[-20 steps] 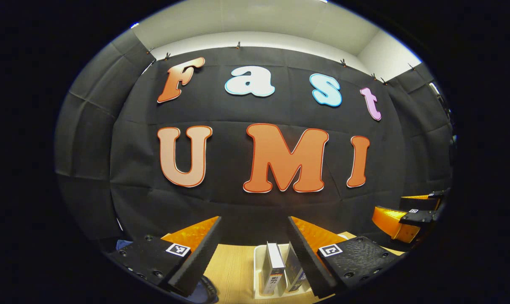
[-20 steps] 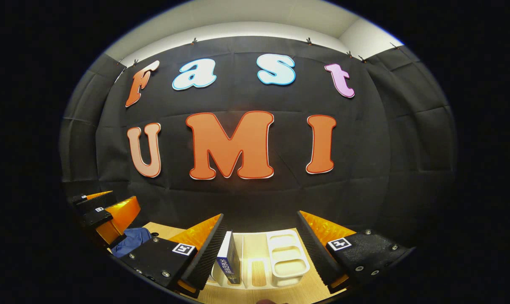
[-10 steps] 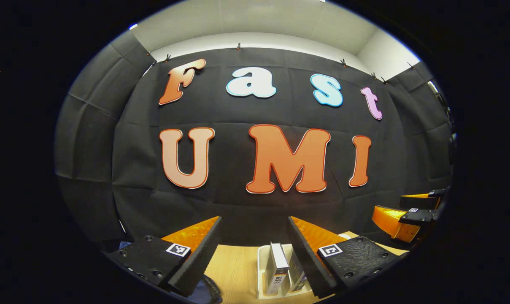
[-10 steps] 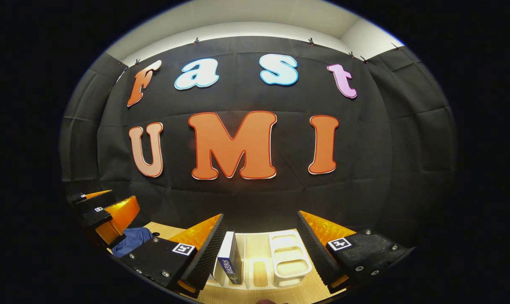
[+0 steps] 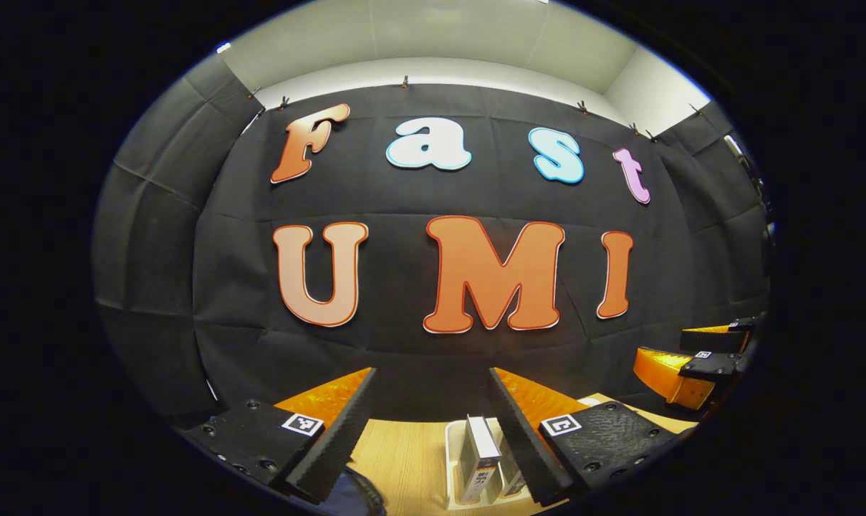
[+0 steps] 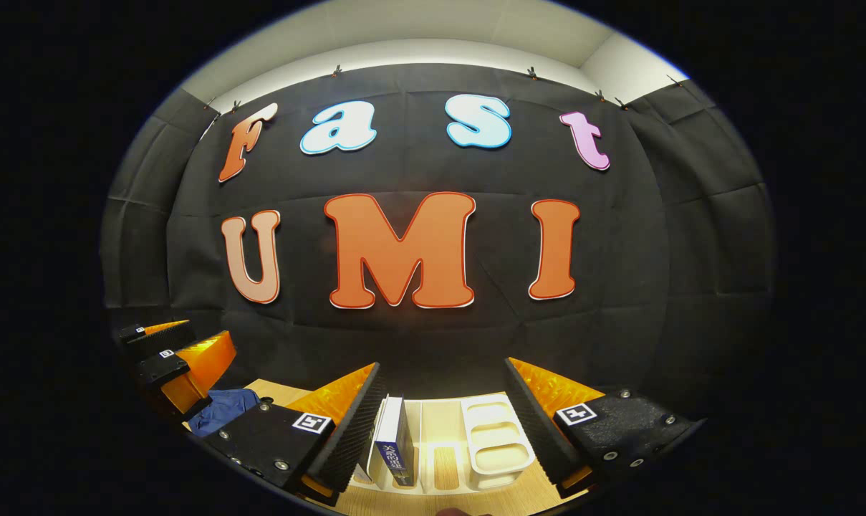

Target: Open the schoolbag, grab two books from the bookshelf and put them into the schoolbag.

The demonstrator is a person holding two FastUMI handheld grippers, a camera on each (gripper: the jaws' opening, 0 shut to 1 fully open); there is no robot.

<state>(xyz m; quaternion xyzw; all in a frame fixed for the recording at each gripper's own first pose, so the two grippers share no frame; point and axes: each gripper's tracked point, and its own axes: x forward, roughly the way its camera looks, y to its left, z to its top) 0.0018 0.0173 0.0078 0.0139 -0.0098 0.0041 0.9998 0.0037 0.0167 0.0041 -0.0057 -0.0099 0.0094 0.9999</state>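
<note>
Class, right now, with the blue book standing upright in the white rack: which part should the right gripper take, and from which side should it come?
Take the blue book by its top edge, coming down from above. It stands upright in the rack, so its top is free while the lower part sits in the slot. The right gripper is open; one finger on each cover seems best.

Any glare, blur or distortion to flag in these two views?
Left gripper view: sharp, strong fisheye bowing of the wall; the books sit low at the rim, partly cut off. Right gripper view: equally sharp, a bright patch on the white bookshelf, no motion blur.
</note>
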